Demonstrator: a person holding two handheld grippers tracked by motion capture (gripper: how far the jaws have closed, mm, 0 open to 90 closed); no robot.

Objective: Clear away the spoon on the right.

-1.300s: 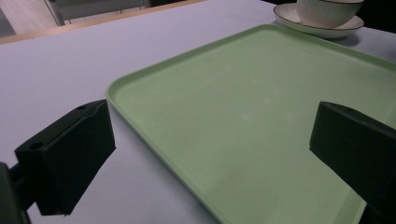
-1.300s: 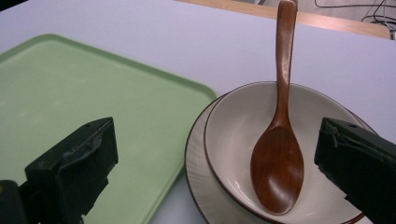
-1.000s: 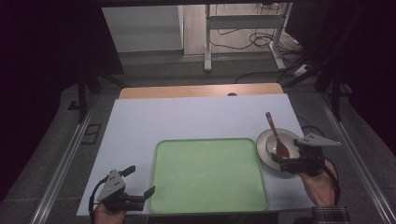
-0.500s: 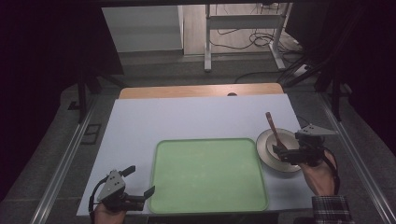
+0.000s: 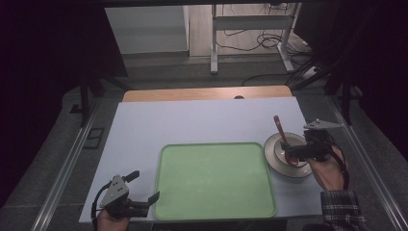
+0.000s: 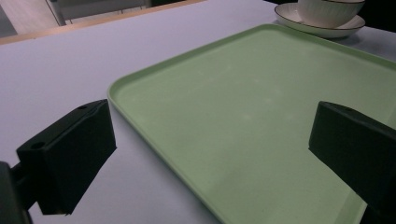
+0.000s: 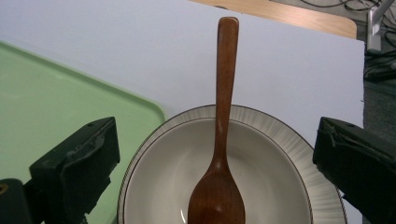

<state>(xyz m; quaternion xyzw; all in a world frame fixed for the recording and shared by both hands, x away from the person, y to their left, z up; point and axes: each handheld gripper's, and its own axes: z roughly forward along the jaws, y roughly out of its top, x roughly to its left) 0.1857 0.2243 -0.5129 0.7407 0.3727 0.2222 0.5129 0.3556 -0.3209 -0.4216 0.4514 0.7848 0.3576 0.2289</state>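
**Two hand-held grippers at a tray and a bowl setting**

The right gripper [image 5: 300, 153], held in the person's right hand [image 5: 328, 169], hovers over the white bowl [image 5: 287, 153] with its jaws spread wide; in the right gripper view the jaws stand to either side of the bowl [image 7: 261, 186] and grip nothing. A brown wooden spoon [image 7: 219, 154] rests with its scoop inside the bowl, its handle passing over the far rim. The bowl sits on a ribbed saucer [image 5: 275, 164], just beside the right edge of the green tray [image 5: 214, 180].

The left gripper [image 5: 139, 192], at the near left corner of the table [image 5: 192, 120], is likewise spread and empty. In the left gripper view its jaws frame the tray's near left corner [image 6: 154, 121], low over the surface. The tray lies flat on the pale table top, nothing on it.
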